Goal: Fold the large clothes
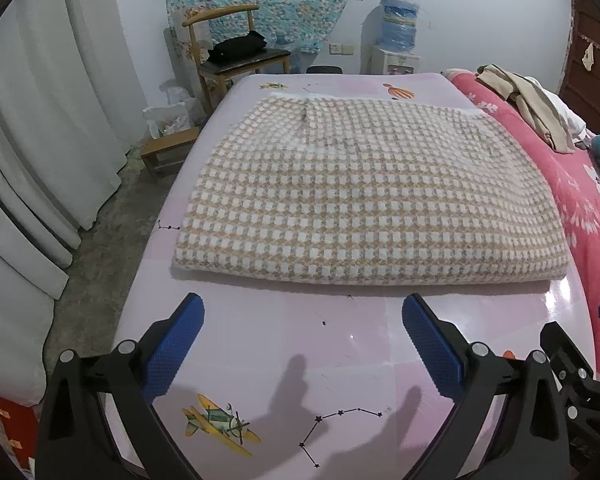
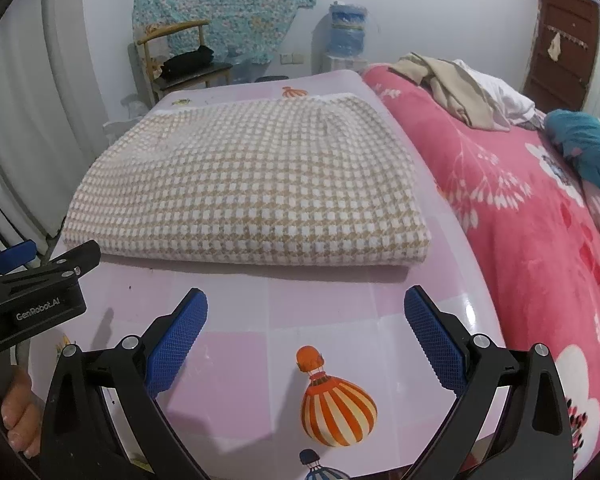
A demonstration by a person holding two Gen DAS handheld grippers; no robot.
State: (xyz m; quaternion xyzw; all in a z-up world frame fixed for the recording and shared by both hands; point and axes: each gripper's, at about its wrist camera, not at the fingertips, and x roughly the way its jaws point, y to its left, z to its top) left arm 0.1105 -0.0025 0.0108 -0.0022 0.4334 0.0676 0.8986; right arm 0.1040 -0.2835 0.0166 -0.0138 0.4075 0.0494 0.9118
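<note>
A beige-and-white checked garment (image 1: 360, 192) (image 2: 252, 192) lies folded into a thick rectangle on the pink table (image 1: 284, 328) (image 2: 300, 312). Its folded edge faces me. My left gripper (image 1: 302, 312) stands open a short way in front of that edge, above bare tabletop, with nothing between its blue pads (image 1: 176, 348). My right gripper (image 2: 306, 308) is open too, just short of the garment's near right part, holding nothing. The left gripper's black body (image 2: 32, 300) shows at the left of the right wrist view.
A pink floral blanket (image 2: 540, 240) on a bed borders the table's right side, with beige clothes (image 2: 452, 88) and a teal cloth (image 2: 592, 152) on it. A wooden chair (image 1: 236, 56), a low stool (image 1: 168, 152) and white curtains (image 1: 40, 120) stand at left. Water dispenser (image 1: 396, 40) behind.
</note>
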